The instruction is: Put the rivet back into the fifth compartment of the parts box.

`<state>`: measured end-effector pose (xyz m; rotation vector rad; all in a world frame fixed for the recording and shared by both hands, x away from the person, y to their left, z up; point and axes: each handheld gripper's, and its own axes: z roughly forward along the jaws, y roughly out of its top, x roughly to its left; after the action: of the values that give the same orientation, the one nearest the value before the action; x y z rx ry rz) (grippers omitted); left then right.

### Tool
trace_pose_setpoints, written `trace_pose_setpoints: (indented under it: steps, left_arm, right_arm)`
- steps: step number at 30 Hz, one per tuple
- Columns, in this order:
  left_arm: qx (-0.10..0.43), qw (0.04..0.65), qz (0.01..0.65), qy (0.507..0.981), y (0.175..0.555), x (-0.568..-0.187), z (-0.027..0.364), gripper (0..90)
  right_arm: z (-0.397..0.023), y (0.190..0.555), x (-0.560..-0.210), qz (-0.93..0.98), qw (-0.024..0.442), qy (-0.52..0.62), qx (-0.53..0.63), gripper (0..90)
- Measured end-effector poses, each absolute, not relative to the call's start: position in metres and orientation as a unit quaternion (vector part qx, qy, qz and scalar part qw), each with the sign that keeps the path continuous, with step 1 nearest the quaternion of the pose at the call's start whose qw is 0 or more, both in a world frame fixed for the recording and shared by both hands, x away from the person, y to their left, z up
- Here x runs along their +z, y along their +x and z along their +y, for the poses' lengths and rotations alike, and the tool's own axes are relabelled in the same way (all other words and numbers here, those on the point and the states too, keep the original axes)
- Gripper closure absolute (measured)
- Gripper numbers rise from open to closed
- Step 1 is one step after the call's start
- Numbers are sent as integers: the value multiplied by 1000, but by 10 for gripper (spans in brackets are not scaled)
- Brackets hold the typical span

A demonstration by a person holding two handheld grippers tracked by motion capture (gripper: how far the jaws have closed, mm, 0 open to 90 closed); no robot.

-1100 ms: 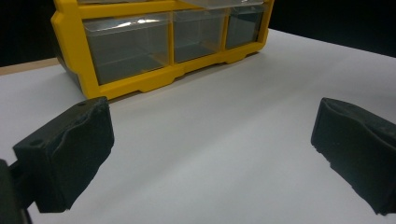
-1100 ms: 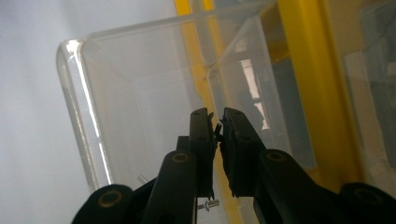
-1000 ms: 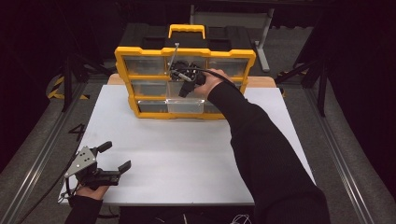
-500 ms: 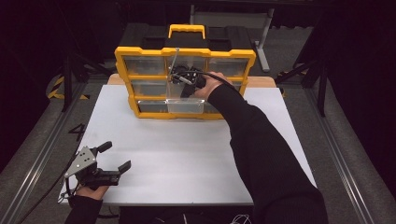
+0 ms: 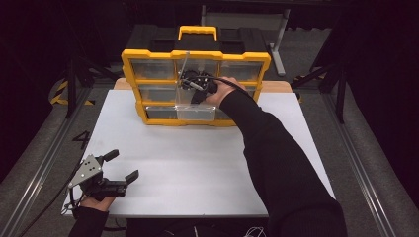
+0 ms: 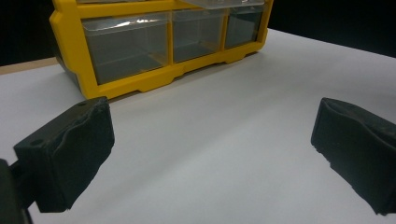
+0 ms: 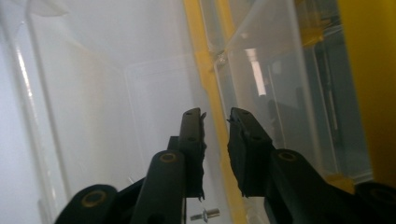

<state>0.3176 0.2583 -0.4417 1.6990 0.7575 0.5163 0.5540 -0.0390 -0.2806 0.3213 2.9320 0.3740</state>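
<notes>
Right gripper hangs over the pulled-out drawer of the organizer at the tabletop's far edge, its fingers having just eased open a crack with nothing between them, I'd guess to drop the screw lying in that drawer, while the left gripper idles wide open and empty at the near-left corner.

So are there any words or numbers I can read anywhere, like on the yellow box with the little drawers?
"4": a dark mark that looks like this number, on the grey floor left of the table.
Yellow drawer box: no words or labels to read.
Left tool and its grey plate: no writing to read.
</notes>
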Motion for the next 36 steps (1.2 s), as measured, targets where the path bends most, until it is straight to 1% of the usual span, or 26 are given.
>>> trace_pose_setpoints:
  steps: [9, 12, 14, 17, 19, 21, 28, 30, 32, 36]
  left_arm:
    - [219, 567, 321, 726, 318, -442, 257, 2]
    - [219, 568, 320, 726, 319, -442, 256, 2]
    - [219, 568, 321, 725, 318, -442, 256, 3]
    - [219, 568, 321, 725, 318, -442, 257, 2]
    - [218, 567, 323, 726, 318, -442, 257, 2]
    - [220, 569, 325, 723, 318, -442, 257, 2]
    - [220, 567, 323, 725, 318, -442, 255, 2]
    - [219, 566, 322, 726, 319, -442, 255, 2]
    - [219, 567, 323, 725, 319, -442, 255, 2]
    - [220, 568, 323, 724, 319, -442, 255, 2]
  right_arm:
    - [-53, 539, -255, 975, 108, 104, 164, 685]
    - [-60, 530, -245, 970, 125, 108, 180, 576]
    - [-65, 525, -240, 967, 129, 112, 190, 533]
    - [-75, 515, -234, 959, 148, 112, 215, 382]
    - [-82, 509, -231, 955, 142, 117, 231, 329]
    - [-91, 503, -229, 951, 150, 117, 244, 262]
    - [-127, 484, -229, 934, 145, 132, 299, 129]
    - [-138, 479, -230, 927, 144, 139, 317, 108]
    - [-150, 472, -234, 923, 145, 139, 328, 58]
    - [-172, 460, -244, 908, 152, 153, 358, 35]
